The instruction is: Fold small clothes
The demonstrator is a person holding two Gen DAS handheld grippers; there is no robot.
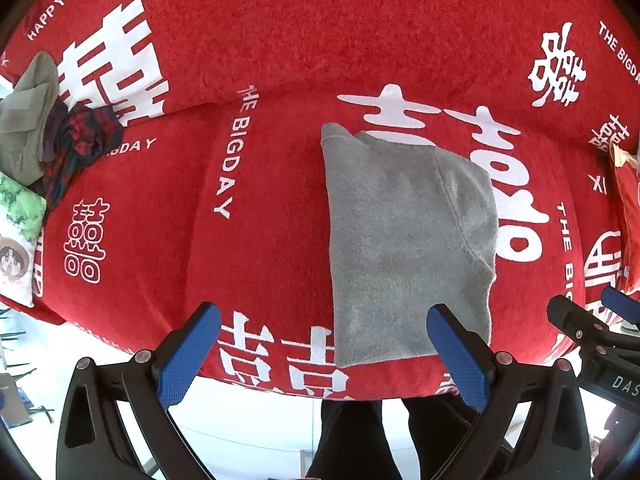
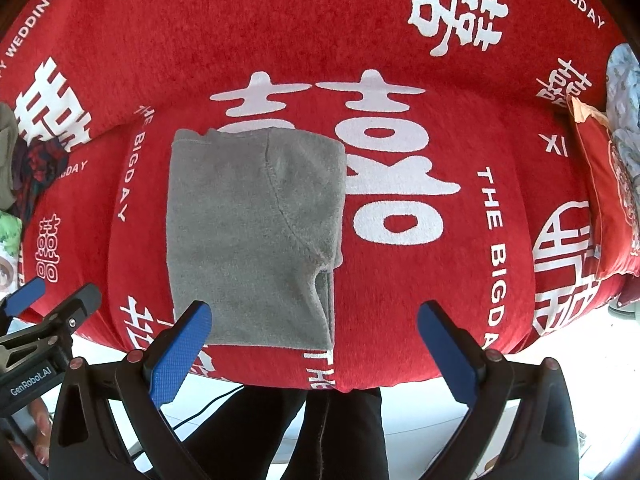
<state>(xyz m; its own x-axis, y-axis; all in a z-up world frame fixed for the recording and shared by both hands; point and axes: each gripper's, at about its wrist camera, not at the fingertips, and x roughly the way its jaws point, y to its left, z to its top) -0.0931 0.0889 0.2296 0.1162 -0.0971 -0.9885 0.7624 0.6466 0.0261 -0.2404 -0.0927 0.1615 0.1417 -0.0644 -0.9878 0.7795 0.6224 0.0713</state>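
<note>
Grey fleece top (image 2: 248, 236) lies part-folded on the red cover (image 2: 280, 32) — both grippers (image 1: 324, 356) (image 2: 316, 354) hover near, jaws apart, empty, ready for the next fold.

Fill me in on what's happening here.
A person is folding small clothes with two handheld grippers. A grey garment lies folded on the red printed cover. The left gripper and right gripper hover at its near edge, jaws open, holding nothing. A heap of clothes sits far left.
</note>
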